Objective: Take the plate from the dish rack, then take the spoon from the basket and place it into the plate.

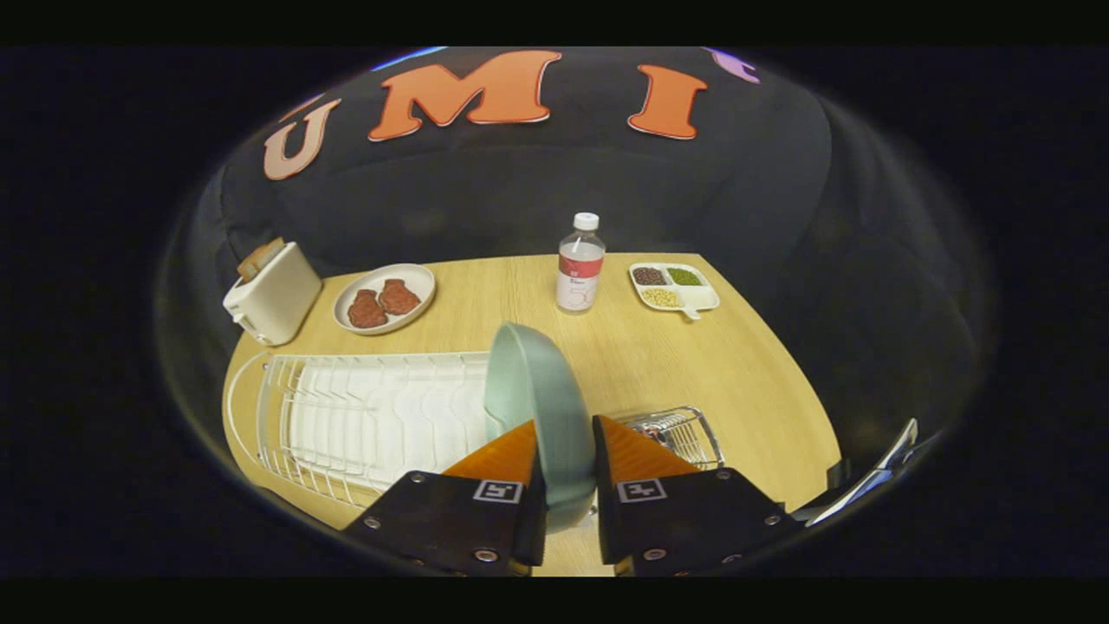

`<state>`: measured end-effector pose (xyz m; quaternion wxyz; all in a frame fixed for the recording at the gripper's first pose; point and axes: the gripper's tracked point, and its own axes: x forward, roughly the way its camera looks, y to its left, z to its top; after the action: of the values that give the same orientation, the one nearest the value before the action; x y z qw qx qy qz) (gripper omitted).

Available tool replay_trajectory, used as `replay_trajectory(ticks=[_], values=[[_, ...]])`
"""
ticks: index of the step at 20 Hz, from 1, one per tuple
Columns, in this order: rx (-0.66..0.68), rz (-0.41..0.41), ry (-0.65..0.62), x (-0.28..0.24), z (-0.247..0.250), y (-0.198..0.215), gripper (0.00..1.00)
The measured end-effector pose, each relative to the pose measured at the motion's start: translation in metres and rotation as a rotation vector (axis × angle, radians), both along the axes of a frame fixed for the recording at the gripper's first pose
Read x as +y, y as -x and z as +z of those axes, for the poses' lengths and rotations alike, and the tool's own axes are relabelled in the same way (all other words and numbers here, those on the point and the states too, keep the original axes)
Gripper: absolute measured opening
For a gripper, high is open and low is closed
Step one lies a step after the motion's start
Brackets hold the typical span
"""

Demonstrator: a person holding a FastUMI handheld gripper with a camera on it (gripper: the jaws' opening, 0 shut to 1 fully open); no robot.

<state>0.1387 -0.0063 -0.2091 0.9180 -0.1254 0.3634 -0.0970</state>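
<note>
The gripper [567, 451] pinches the plate [537, 407] on edge between both fingers, above the right end of the rack [364, 416]. The basket [680, 433] lies just right of the fingers. Beyond stand a bottle [580, 264], a tray [676, 288], a dish [384, 298] and a toaster [273, 293].

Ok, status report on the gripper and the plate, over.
Gripper shut on green plate, held on edge beside the white dish rack. Wire basket just beyond the fingers. Nothing blocking.

pale green plate [530, 390], white dish rack [364, 416]
</note>
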Motion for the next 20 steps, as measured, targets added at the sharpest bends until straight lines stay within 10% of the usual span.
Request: replay_trajectory(ticks=[12,20], values=[[-0.035,-0.013,0.244,0.010,0.049,-0.006,0.17],[-0.103,0.063,-0.070,0.054,0.083,0.021,0.16]])
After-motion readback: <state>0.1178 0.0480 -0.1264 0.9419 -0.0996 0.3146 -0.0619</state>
